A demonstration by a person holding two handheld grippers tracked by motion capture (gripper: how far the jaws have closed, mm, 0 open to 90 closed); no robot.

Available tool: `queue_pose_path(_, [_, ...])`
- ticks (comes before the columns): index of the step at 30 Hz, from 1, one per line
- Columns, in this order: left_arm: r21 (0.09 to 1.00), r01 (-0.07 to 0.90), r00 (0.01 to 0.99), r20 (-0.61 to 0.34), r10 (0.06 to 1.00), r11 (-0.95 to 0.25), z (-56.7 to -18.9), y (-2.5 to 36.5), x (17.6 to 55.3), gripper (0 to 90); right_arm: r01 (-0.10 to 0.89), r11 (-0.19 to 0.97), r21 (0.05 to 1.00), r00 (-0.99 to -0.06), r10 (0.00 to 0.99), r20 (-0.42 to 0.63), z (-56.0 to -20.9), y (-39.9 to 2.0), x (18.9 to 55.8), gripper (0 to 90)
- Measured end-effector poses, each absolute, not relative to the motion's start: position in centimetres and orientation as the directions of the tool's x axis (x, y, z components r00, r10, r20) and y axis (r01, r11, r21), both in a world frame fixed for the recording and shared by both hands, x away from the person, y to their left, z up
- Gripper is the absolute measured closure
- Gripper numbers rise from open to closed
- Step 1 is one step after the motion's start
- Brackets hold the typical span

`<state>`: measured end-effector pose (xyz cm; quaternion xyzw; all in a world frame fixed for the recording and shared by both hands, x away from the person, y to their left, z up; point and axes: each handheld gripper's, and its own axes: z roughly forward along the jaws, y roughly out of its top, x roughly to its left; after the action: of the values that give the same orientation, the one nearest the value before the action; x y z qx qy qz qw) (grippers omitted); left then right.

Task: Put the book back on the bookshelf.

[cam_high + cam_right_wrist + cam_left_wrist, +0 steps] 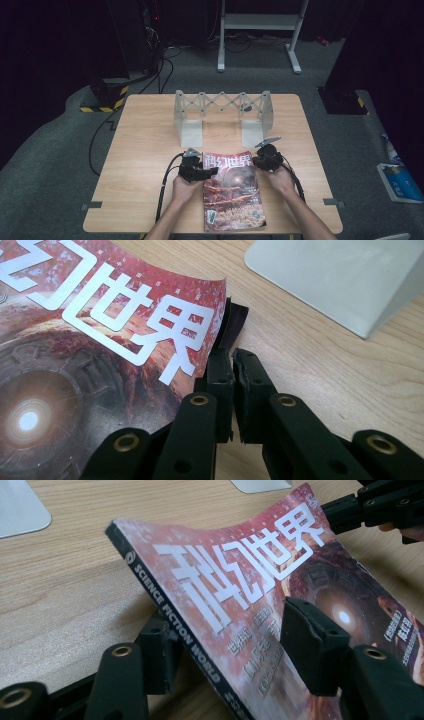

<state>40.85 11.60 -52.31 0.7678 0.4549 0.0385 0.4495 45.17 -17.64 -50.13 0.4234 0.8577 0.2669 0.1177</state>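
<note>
At lower centre, the magazine (233, 192) lies on the tabletop (145, 150), long axis running toward us. Our left hand-held gripper (206, 173) straddles its spine edge, jaws part open, not pressing. Our right hand-held gripper (256, 161) pinches the far right cover corner.

Lab or recording studio: dark curtains (395, 45), floor cables (160, 75), hazard tape (100, 107), lone wooden table (150, 145).

Dim room, grey carpet (60, 150), wooden table (145, 150).
</note>
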Motion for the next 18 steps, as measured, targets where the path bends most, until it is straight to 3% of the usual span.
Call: queue_pose_path(18, [0.700, 0.693, 0.563, -0.378, 0.735, -0.171, -52.3, 12.4, 41.2, 39.8, 0.594, 0.579, 0.559, -0.699, 0.715, 0.002, -50.0, -16.1, 45.3, 84.7])
